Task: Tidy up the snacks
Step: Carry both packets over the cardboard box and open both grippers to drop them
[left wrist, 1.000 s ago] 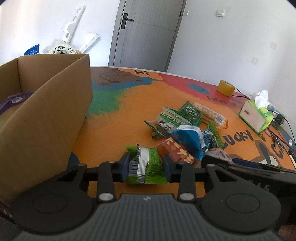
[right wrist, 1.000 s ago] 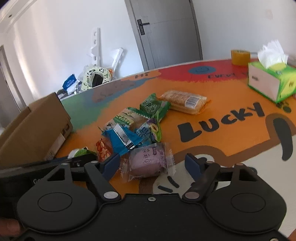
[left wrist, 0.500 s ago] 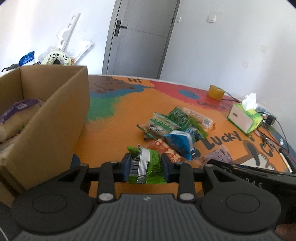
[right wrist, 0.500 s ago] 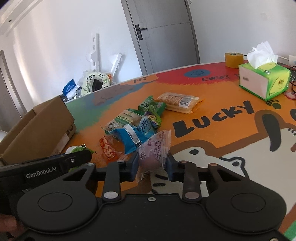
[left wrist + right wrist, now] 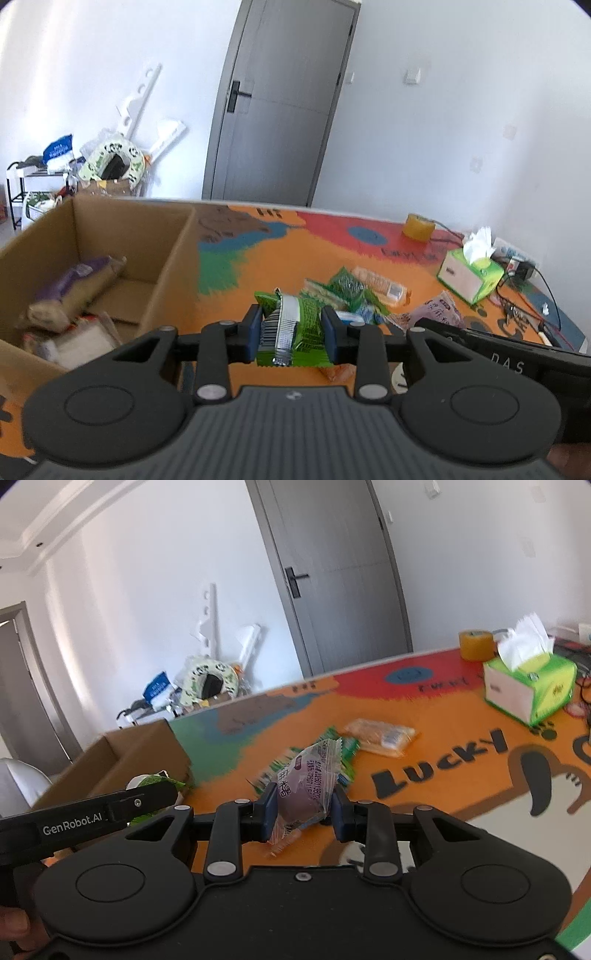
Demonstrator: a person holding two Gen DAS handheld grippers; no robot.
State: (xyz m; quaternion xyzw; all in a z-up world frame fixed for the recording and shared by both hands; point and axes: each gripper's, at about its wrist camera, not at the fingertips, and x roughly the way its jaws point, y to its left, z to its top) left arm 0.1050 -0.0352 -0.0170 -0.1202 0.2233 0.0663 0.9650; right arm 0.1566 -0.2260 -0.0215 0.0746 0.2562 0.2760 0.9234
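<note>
Left hand-held gripper clamps a green snack pack; right hand-held gripper pinches a purple snack.

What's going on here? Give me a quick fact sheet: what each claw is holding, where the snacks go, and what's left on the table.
left gripper: shut on green snack packet
right gripper: shut on purple snack packet
destination: probably the cardboard box, some packets already inside
left on table: snack pile
other items: tissue box, tape roll
</note>
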